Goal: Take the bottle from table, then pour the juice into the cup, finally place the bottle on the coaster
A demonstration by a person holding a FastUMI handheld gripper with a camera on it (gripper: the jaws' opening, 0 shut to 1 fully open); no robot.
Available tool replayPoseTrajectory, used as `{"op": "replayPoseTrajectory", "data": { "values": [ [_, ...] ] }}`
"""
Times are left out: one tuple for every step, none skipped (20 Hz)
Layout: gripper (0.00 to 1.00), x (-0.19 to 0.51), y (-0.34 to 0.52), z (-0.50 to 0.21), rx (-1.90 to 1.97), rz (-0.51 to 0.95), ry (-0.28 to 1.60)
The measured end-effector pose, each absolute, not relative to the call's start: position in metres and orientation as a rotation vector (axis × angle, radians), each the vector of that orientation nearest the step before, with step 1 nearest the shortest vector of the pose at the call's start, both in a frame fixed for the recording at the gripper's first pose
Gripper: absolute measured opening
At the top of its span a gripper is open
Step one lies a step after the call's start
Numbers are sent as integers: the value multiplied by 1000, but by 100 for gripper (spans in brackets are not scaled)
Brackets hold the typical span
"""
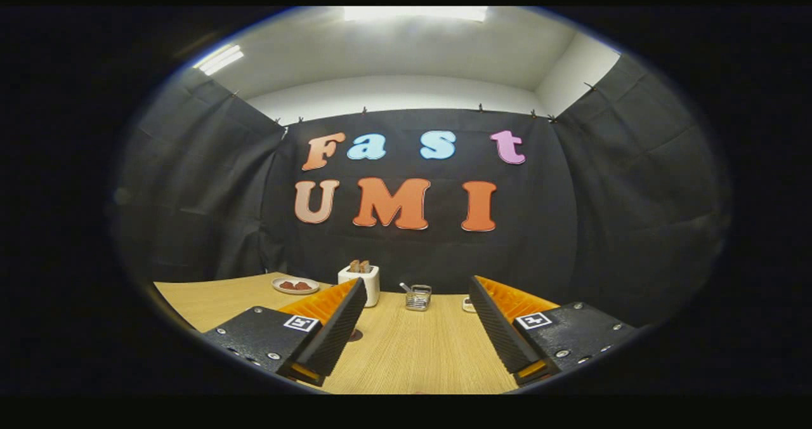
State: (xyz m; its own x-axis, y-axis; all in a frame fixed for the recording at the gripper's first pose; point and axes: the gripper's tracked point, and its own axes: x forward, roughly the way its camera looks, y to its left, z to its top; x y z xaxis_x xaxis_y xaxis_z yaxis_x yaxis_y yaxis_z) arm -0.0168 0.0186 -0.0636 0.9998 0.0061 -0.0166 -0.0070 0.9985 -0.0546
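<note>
Tongs (415,289) spread wide, nothing between the fingers, above a pale wooden table (406,353). Beyond the fingertips, near the table's far edge: a plate (295,285), a white toaster (361,282) and a small wire basket (418,297). Which thing is the bottle cannot be told.

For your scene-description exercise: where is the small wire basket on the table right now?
In the gripper view, the wire basket stands at the table's far edge, beyond the open gripper, just right of the white toaster.
</note>
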Motion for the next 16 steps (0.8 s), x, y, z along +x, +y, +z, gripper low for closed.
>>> {"op": "replayPoseTrajectory", "data": {
  "values": [
    [97,-15,19,-65,-52,12,15],
    [97,-13,18,-66,-47,14,14],
    [97,-11,18,-68,-39,20,13],
    [97,-8,16,-71,-30,22,16],
    [97,-6,14,-74,-20,21,21],
    [97,-4,11,-75,-13,21,22],
    [97,-2,8,-75,-9,23,18],
    [97,0,6,-75,-8,22,14],
    [97,1,3,-75,-8,20,11],
    [97,1,0,-75,-10,18,11],
    [97,2,-2,-76,-13,15,11],
    [97,2,-2,-77,-16,15,11],
    [97,3,-2,-77,-19,18,12],
    [97,4,0,-78,-21,21,11],
    [97,5,1,-80,-26,25,11],
    [97,6,3,-82,-34,26,12]
  ]
}}
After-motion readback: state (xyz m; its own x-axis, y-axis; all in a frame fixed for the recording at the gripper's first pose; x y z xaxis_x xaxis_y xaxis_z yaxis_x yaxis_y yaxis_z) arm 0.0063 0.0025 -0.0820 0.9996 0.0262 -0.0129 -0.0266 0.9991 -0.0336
